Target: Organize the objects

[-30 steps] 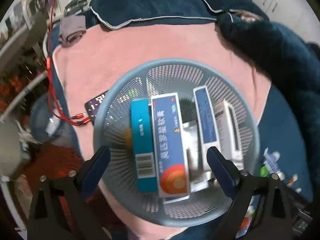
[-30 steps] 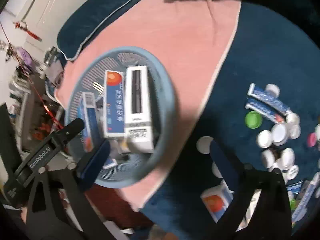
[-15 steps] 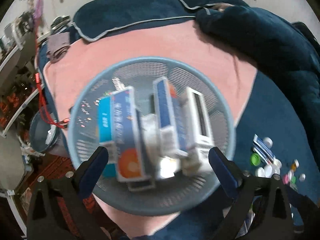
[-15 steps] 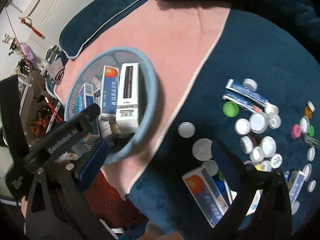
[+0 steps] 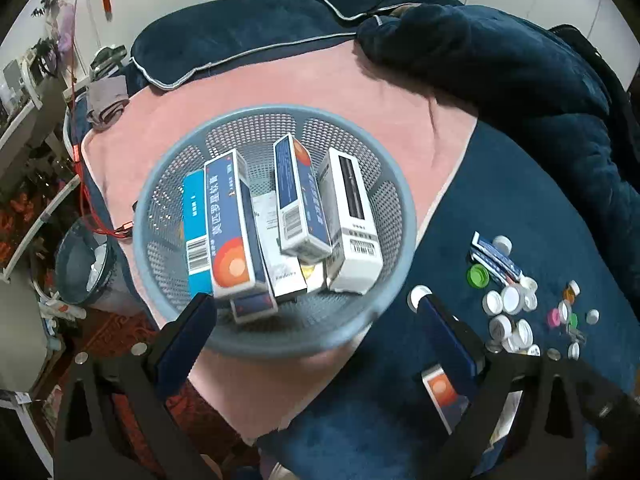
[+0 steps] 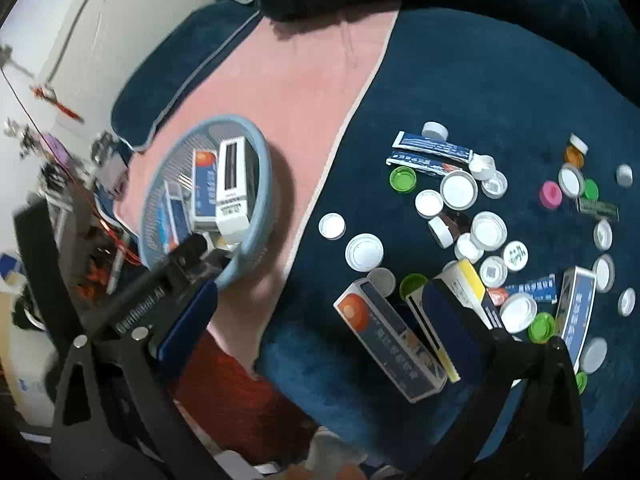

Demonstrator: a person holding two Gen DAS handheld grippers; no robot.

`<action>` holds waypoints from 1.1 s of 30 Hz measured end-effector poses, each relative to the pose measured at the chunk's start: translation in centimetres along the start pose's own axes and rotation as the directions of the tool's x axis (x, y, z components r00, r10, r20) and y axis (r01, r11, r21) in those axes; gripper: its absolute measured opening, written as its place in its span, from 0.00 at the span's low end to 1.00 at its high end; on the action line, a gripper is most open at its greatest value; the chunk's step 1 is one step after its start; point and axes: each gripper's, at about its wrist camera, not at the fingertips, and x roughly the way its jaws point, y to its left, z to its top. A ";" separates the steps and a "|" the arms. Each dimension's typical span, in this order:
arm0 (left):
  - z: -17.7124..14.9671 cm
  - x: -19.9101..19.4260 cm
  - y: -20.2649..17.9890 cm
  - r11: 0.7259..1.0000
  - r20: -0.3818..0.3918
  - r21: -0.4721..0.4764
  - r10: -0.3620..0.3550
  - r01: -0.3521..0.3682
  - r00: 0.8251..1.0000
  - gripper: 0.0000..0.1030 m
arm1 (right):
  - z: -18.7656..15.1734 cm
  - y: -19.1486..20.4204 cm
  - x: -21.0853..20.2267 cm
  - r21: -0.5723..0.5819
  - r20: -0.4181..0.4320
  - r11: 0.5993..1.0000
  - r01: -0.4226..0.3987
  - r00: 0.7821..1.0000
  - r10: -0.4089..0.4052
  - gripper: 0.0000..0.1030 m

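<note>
Basket [image 5: 276,344] ahead of open left tool [image 5: 316,332].

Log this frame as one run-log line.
left hand-held gripper: open, empty | right hand-held gripper: open, empty | round blue mesh basket: holds boxes | orange-dot blue carton: on dark blue blanket

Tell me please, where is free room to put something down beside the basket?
The pink towel is bare behind the basket, toward the dark pillow. The blue blanket is bare beyond the tubes. Crowded: the basket itself, packed with boxes, and the caps on the blanket.
</note>
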 end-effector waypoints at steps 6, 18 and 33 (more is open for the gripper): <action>-1.1 -0.5 -0.4 1.000 -0.010 0.007 0.002 -0.002 1.000 0.98 | -0.4 -2.5 -1.6 0.075 0.017 0.997 -0.026 1.000 0.025 1.00; -6.8 3.8 -6.1 0.990 -0.230 0.061 -0.111 0.128 0.967 0.98 | -3.3 -8.9 3.1 -0.001 -0.144 0.935 0.355 0.925 -0.351 1.00; -8.4 7.4 -5.9 0.997 -0.334 0.007 -0.070 0.077 0.940 0.98 | -4.5 -8.0 9.3 -0.325 -0.148 0.859 0.396 0.875 -0.460 0.71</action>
